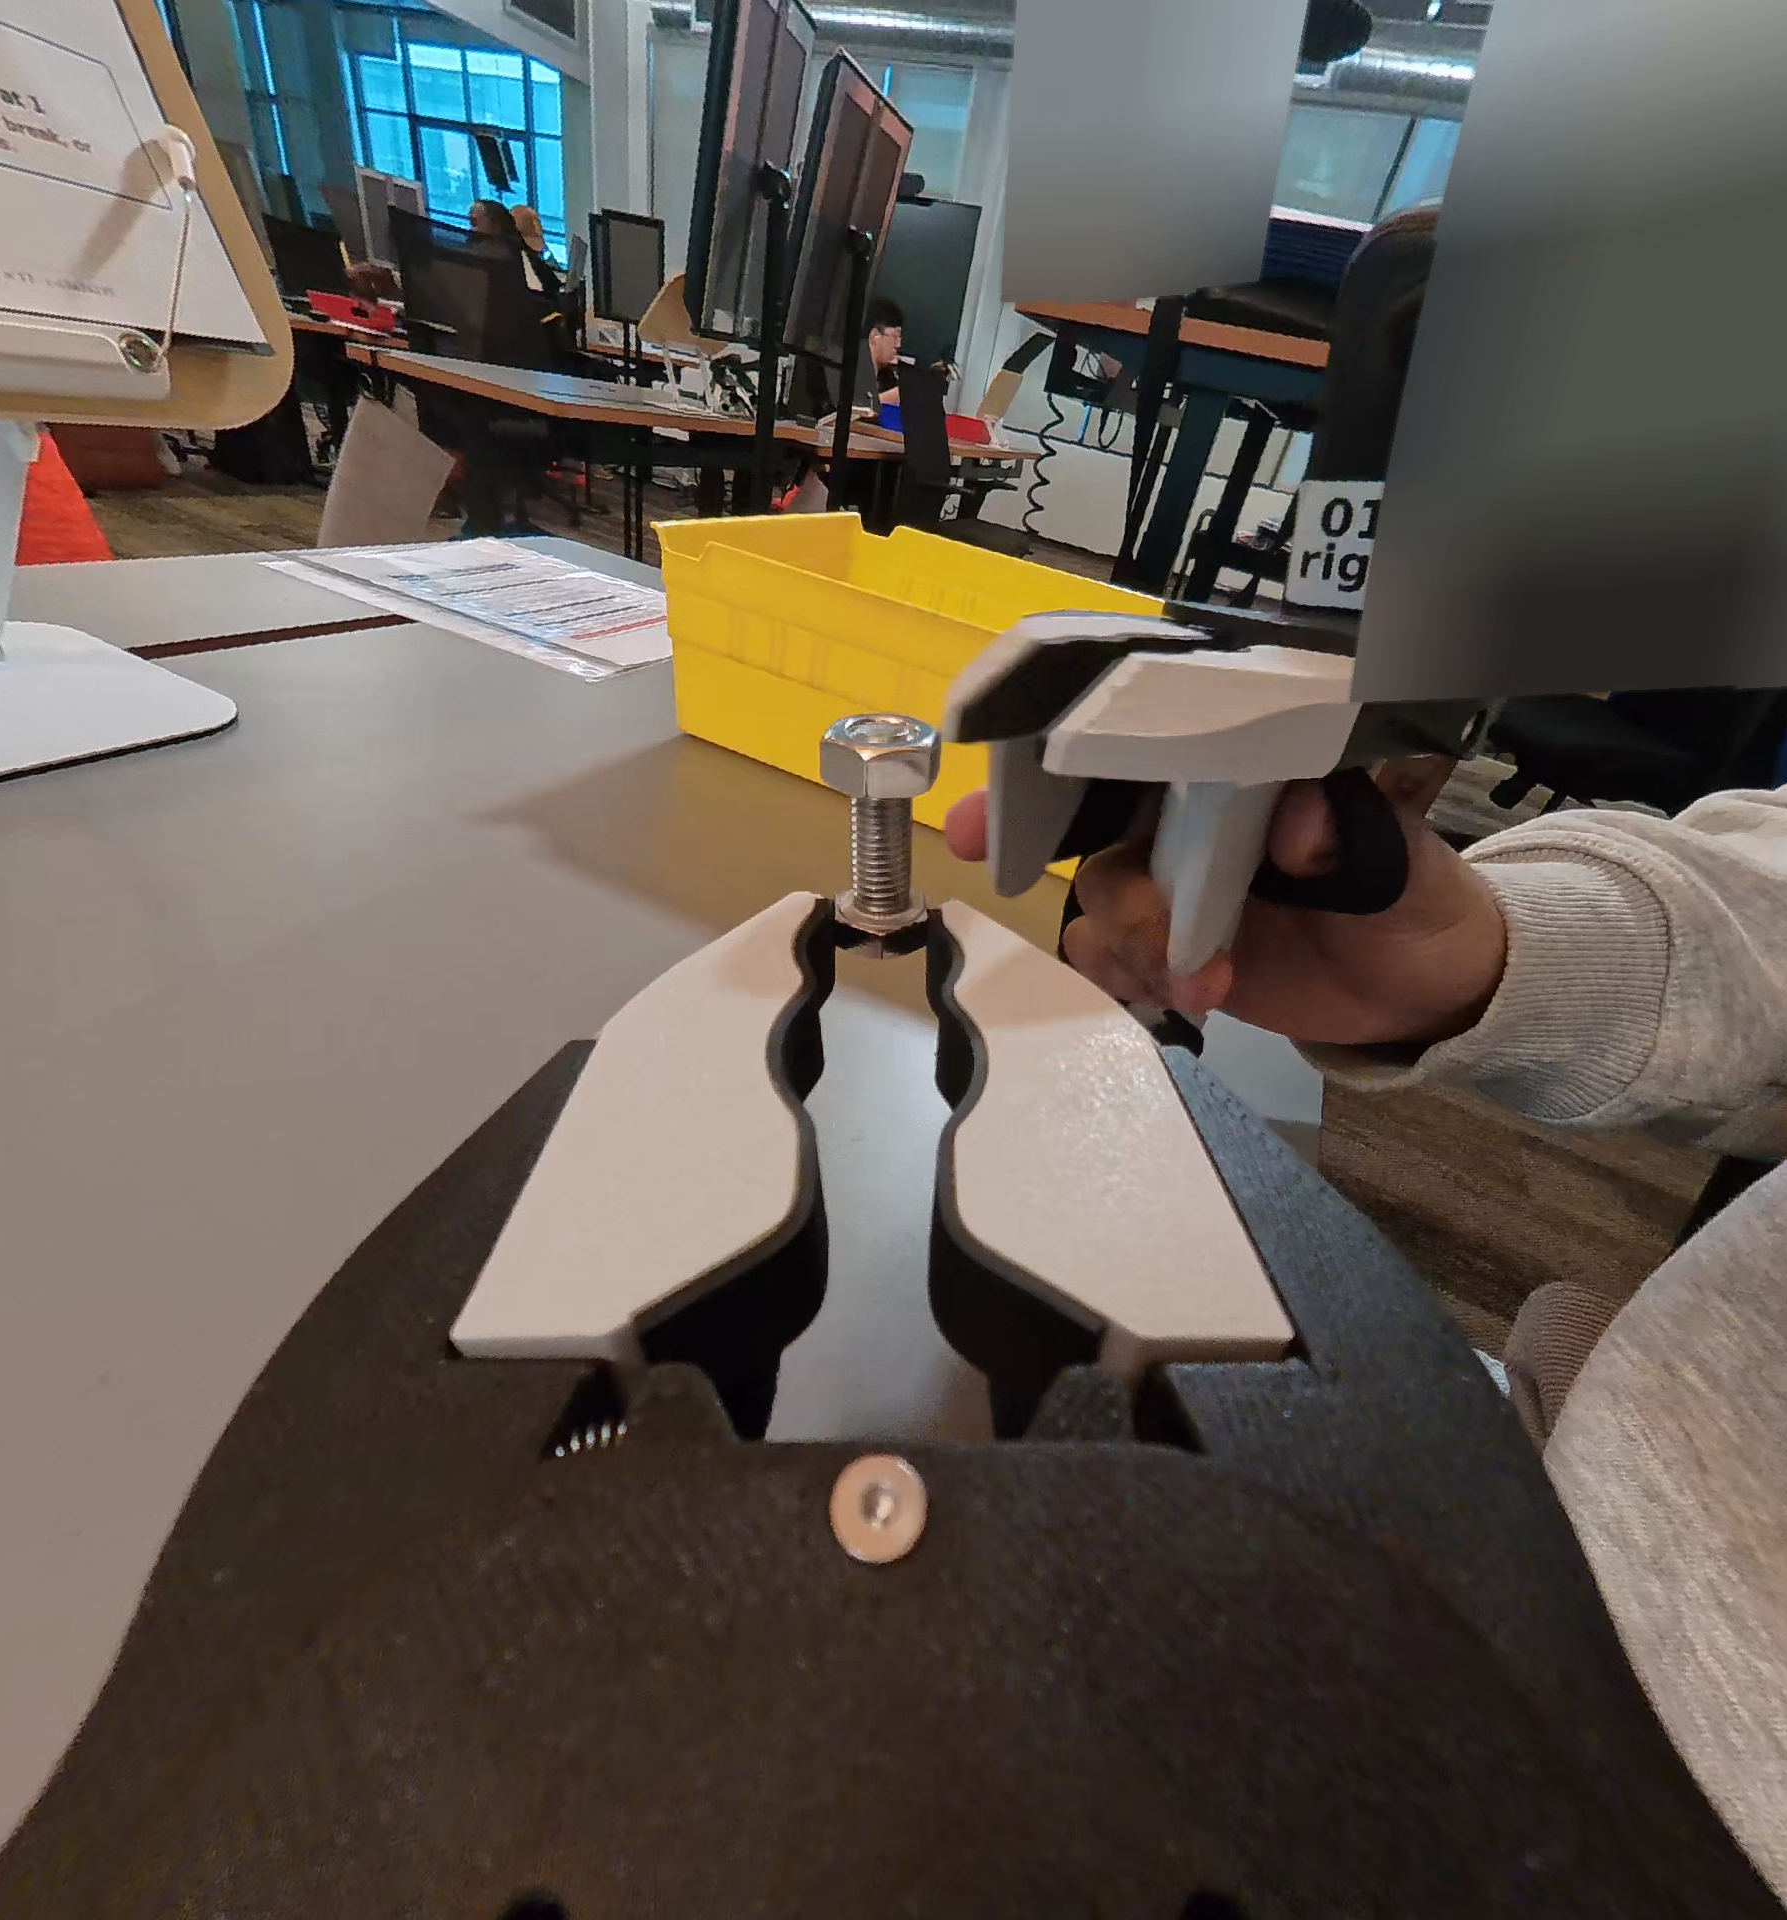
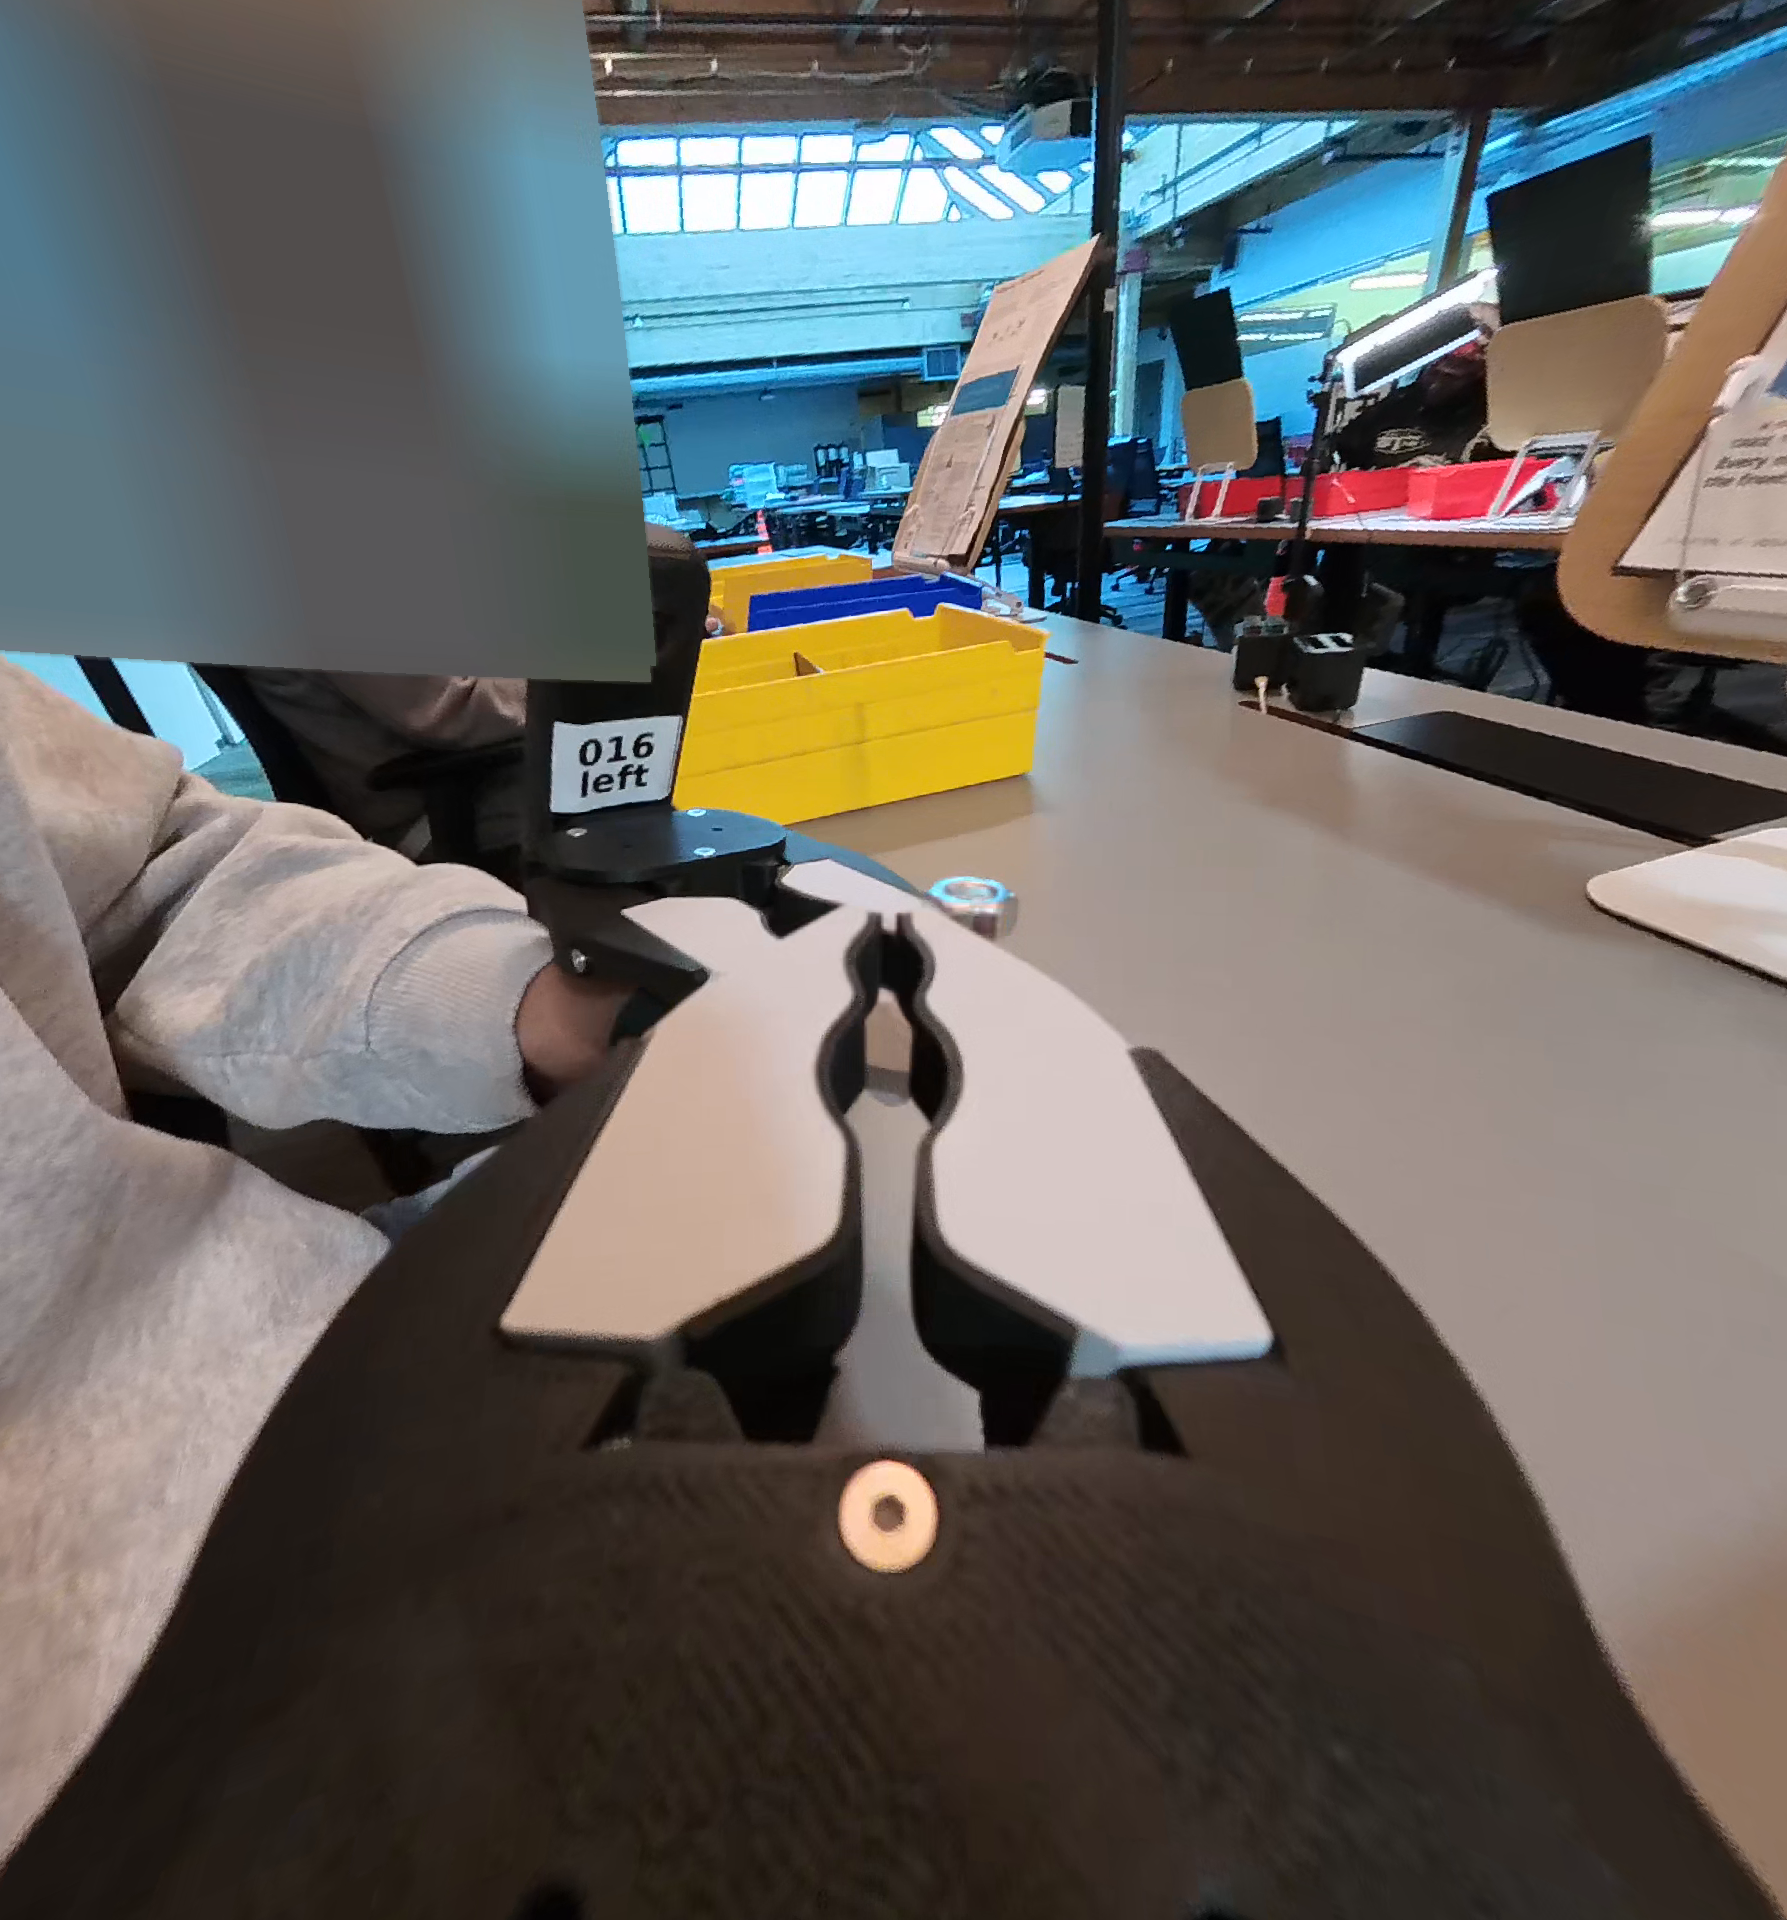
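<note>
Grey table (image 1: pixel 349 831) fills the foreground under both tools. Nearest us, the left gripper (image 1: pixel 876 925) is clenched on the lower end of a steel bolt (image 1: pixel 876 842), which stands upright above the tabletop with 1 hex nut (image 1: pixel 878 750) seated at the top of its thread. Only the very tips of the 2 fingers pinch it, so we judge that a firm, level squeeze matters: any tilt of the wrist would lean the bolt over. Just beside the nut, apart from it, the right gripper (image 2: pixel 889 935) is pinched together on nothing, carried by a hand (image 1: pixel 1284 935) in a grey sleeve. We judge that its closed tips sit level with the nut. Behind the bolt stands a yellow bin (image 1: pixel 816 623); we cannot see into it. As for writing, a white label (image 2: pixel 614 764) with black print sits on the left tool's post, a laminated sheet (image 1: pixel 494 603) lies flat on the table, and a document stand (image 1: pixel 68 208) holds a printed page; we leave all their words out and see no brands. Farther off are desks, monitors and seated people.
</note>
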`<state>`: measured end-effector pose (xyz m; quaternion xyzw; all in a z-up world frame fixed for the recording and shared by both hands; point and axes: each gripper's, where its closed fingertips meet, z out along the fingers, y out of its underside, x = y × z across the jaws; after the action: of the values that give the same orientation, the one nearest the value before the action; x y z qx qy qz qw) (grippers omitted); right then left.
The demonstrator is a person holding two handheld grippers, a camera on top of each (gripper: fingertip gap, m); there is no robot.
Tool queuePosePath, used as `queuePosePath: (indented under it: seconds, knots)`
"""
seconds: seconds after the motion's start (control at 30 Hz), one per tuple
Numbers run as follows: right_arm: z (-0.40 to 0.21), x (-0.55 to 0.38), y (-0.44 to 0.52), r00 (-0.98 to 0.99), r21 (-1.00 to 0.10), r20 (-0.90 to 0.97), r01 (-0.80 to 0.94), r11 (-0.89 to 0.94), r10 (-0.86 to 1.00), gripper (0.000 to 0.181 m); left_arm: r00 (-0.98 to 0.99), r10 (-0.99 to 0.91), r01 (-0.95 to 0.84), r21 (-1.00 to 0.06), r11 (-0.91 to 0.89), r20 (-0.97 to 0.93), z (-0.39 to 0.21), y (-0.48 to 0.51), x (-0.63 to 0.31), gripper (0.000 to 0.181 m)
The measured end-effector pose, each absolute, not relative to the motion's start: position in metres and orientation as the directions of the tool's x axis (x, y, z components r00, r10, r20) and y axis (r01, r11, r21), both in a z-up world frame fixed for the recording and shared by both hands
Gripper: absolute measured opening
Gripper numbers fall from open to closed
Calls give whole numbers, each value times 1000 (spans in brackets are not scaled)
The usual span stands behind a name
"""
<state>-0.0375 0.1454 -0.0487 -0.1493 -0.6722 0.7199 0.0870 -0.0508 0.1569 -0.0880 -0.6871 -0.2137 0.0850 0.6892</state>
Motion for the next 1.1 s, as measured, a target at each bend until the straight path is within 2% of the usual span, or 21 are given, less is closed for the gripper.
queuePosePath:
  seconds: [0.07, 0.17, 0.2, 0.4, 0.47, 0.6, 0.67, 0.73, 0.77, 0.83, 0.93, 0.97, 1.03, 1.1]
  knots:
    - [-48, -41, 146, -935, -991, -115, 86, -99, 336, 12, 895, 410, 173, -984, 38, 173, -88, 157, -50, 17]
    - [-49, -47, 146, -921, -990, -120, 82, -117, 371, 44, 897, 409, 170, -985, 35, 169, -88, 158, -50, 17]
    - [-50, -47, 145, -921, -990, -117, 80, -114, 371, 46, 897, 408, 171, -985, 35, 170, -88, 158, -50, 17]
    - [-51, -37, 143, -943, -993, -112, 92, -79, 315, 8, 894, 411, 180, -983, 44, 181, -88, 157, -51, 17]
    - [-50, -40, 145, -937, -992, -109, 84, -89, 333, 14, 895, 410, 174, -984, 39, 174, -88, 157, -50, 17]
    - [-48, -45, 145, -925, -991, -109, 71, -116, 365, 44, 895, 410, 174, -984, 38, 174, -88, 157, -50, 17]
    - [-50, -40, 143, -937, -990, -124, 95, -105, 327, 34, 893, 411, 181, -983, 44, 183, -88, 156, -51, 17]
    - [-49, -31, 142, -950, -987, -153, 132, -93, 273, 7, 893, 411, 182, -982, 45, 185, -88, 156, -51, 17]
    - [-48, -30, 142, -950, -985, -162, 142, -94, 268, 3, 893, 411, 181, -982, 44, 183, -88, 156, -51, 17]
    - [-45, -36, 145, -941, -987, -142, 112, -114, 308, 10, 895, 410, 176, -983, 40, 177, -88, 157, -50, 17]
    - [-42, -46, 149, -920, -987, -103, 49, -150, 377, 43, 895, 410, 175, -984, 37, 175, -88, 157, -50, 17]
    - [-44, -47, 148, -920, -988, -109, 57, -147, 375, 49, 894, 411, 176, -984, 39, 177, -88, 157, -50, 17]
    - [-49, -41, 141, -936, -988, -132, 96, -122, 328, 49, 893, 412, 181, -983, 44, 183, -88, 156, -51, 17]
    - [-50, -31, 139, -952, -984, -165, 143, -103, 259, 28, 892, 411, 184, -982, 45, 186, -88, 156, -51, 17]
